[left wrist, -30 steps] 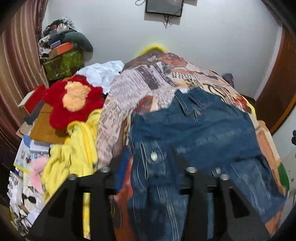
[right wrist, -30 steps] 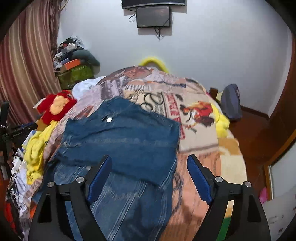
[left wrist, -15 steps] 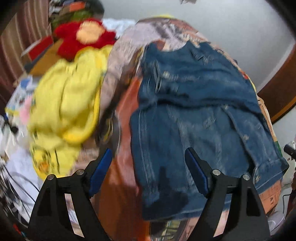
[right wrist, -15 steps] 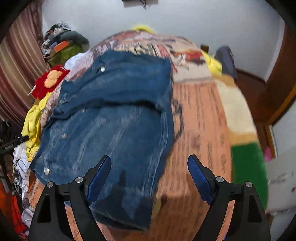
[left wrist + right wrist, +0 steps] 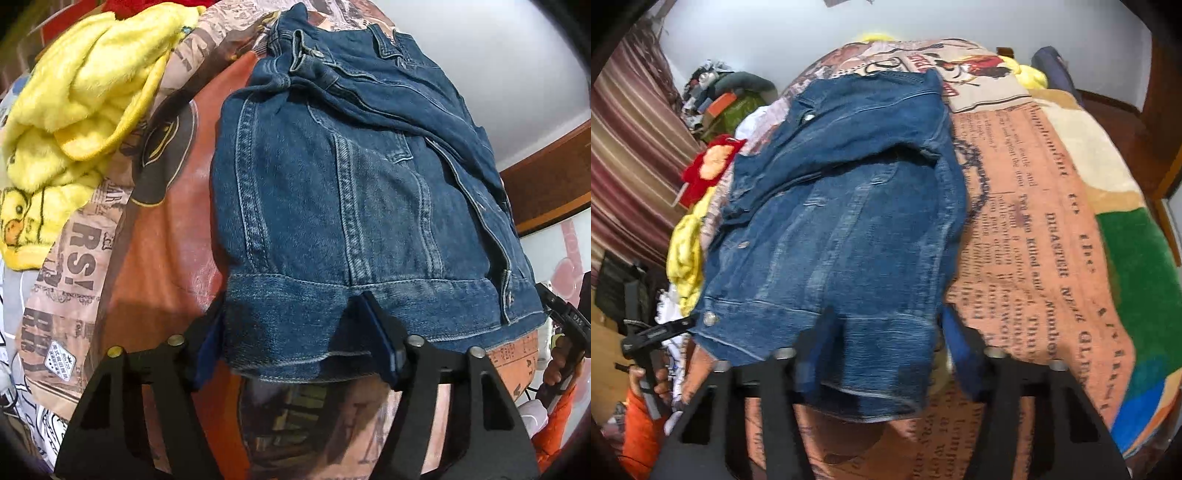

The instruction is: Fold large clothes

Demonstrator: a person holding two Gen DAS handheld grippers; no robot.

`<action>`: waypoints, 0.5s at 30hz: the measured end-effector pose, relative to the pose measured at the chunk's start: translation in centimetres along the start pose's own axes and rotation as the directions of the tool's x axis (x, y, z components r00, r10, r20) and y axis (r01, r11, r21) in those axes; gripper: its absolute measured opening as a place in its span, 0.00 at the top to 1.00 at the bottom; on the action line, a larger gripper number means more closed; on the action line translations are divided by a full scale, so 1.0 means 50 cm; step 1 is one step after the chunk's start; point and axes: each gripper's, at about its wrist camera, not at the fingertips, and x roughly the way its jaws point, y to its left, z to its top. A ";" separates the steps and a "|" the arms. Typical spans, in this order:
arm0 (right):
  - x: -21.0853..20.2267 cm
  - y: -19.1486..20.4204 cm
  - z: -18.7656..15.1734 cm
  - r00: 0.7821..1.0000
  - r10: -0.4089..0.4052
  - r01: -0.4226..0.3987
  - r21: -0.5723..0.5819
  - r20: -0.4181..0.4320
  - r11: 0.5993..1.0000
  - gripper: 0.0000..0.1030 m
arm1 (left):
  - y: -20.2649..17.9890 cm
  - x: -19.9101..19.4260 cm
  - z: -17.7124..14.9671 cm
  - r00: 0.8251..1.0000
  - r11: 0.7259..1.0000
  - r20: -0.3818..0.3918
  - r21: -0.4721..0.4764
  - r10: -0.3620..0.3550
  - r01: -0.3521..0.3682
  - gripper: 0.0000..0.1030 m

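**Two tongs at the bottom edge of a blue jean jacket**

A blue jean jacket [image 5: 351, 192] lies spread on a bed with a printed blanket [image 5: 155, 258]. In the left wrist view it fills the middle of the frame, with its hem at the bottom. The left tongs [image 5: 295, 343] sit at the bottom of the frame. Their jaws are closing, and the left corner of the hem is between them. The pads have not yet pinched the cloth flat.

In the right wrist view the jacket [image 5: 849, 221] is in the middle and left of the frame. The right tongs [image 5: 882, 354] are at the bottom, and their jaws are closing too. The right corner of the hem hangs between the blue pads, which do not yet press on it. This view is a bit blurry.

A fluffy yellow blanket [image 5: 81, 103] is bunched at the upper left of the left view, just beside the jacket. A red plush toy [image 5: 709, 170] sits at the left of the right view, near striped curtains [image 5: 631, 158]
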 end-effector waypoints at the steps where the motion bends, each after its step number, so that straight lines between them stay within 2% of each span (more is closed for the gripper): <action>1: 0.000 0.002 0.001 1.000 0.000 0.000 0.001 0.000 1.000 0.63 | -0.001 0.000 0.002 1.000 1.000 0.005 0.006 0.008 -0.008 0.52; 4: -0.001 0.004 0.008 1.000 0.010 -0.010 -0.002 0.004 1.000 0.78 | 0.002 -0.013 0.007 0.999 0.999 0.025 0.026 0.028 -0.028 0.77; 5: -0.003 0.005 0.012 1.000 0.010 -0.010 -0.004 0.009 1.000 0.82 | 0.004 -0.022 0.011 0.999 1.000 0.033 0.026 0.016 -0.017 0.79; 8: -0.012 0.008 0.031 0.999 0.035 -0.035 -0.008 0.028 0.999 0.83 | -0.004 -0.051 0.024 0.997 0.998 0.075 0.055 0.010 -0.015 0.84; 15: -0.048 0.054 0.113 0.990 0.055 -0.044 -0.090 0.131 0.995 0.84 | -0.066 -0.124 0.101 0.977 0.992 0.210 0.127 -0.030 0.003 0.86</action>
